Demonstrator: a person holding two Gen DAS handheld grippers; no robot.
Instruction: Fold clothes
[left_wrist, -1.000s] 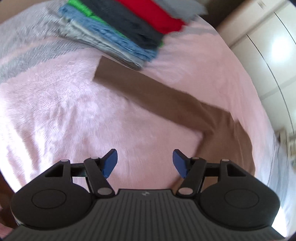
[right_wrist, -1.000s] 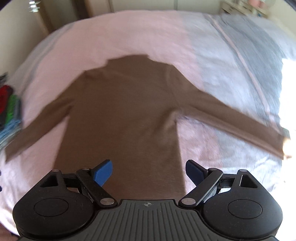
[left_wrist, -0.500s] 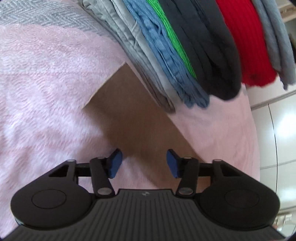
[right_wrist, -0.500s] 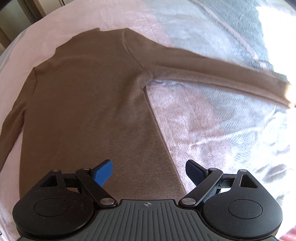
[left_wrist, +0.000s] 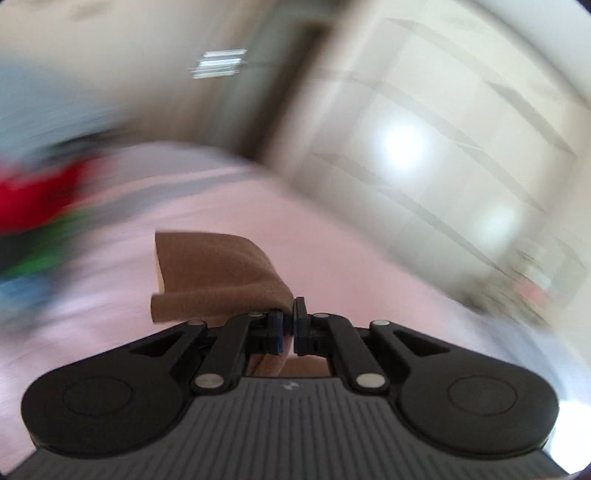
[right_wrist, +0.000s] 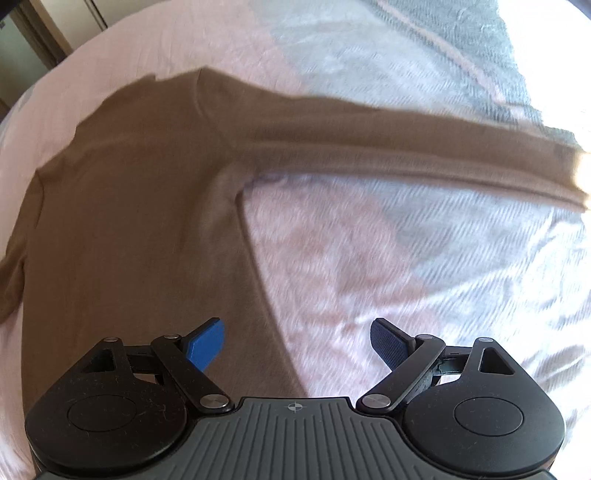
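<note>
A brown long-sleeved sweater (right_wrist: 133, 206) lies flat on the pink bed cover (right_wrist: 340, 266); its right sleeve (right_wrist: 424, 155) stretches out to the right. My left gripper (left_wrist: 289, 314) is shut on the cuff of the left sleeve (left_wrist: 214, 277) and holds it raised above the bed; the cuff curls over the fingers. My right gripper (right_wrist: 297, 343) is open and empty, hovering over the sweater's right side edge near the hem.
A blurred stack of folded clothes (left_wrist: 33, 206), red, green and blue, lies at the left in the left wrist view. White wardrobe doors (left_wrist: 443, 140) stand behind the bed. A grey-striped part of the cover (right_wrist: 461, 48) lies beyond the right sleeve.
My left gripper has closed on the left sleeve cuff and lifted it, swinging the view up toward the wardrobe. My right gripper has moved closer over the sweater, still open.
</note>
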